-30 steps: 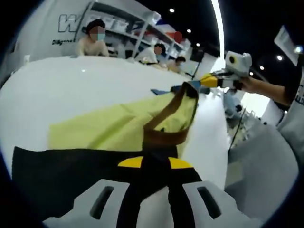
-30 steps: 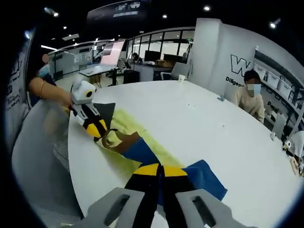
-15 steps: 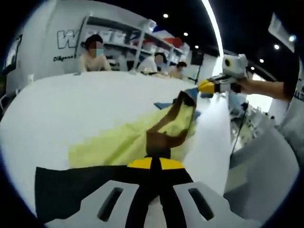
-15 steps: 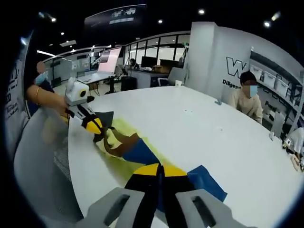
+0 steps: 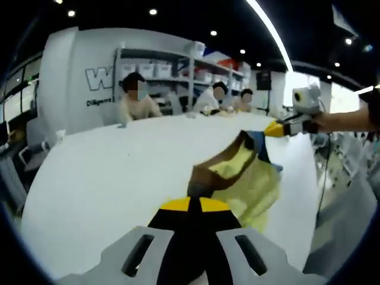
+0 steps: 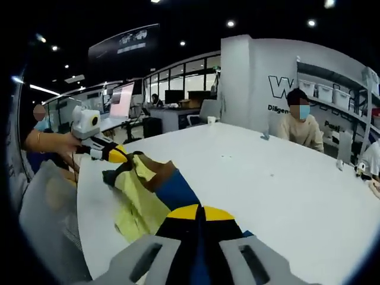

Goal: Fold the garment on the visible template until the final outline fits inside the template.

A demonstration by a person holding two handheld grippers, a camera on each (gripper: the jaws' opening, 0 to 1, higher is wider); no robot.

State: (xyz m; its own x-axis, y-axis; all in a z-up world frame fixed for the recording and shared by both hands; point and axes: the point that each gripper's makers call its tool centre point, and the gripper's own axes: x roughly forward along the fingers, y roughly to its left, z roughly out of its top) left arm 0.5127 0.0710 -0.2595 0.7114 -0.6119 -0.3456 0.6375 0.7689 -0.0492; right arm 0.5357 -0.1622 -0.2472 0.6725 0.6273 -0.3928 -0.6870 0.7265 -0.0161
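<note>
A: What has changed since the earlier frames?

B: The garment (image 5: 237,178) has been lifted off the desk (image 5: 107,178); before, it lay spread flat.

A: Jaws?

B: The left gripper (image 5: 190,206) and right gripper (image 6: 200,209) are each clenched on fabric. The garment is stretched between them, long axis gripper to gripper, near the desk's edge.

We see the garment (image 5: 237,178) stretched between our left claw (image 5: 190,208) and right claw (image 6: 199,217), raised over the bench (image 6: 285,178). People (image 5: 135,101) sit behind the bench's far edge, shelves (image 5: 178,59) behind them.
</note>
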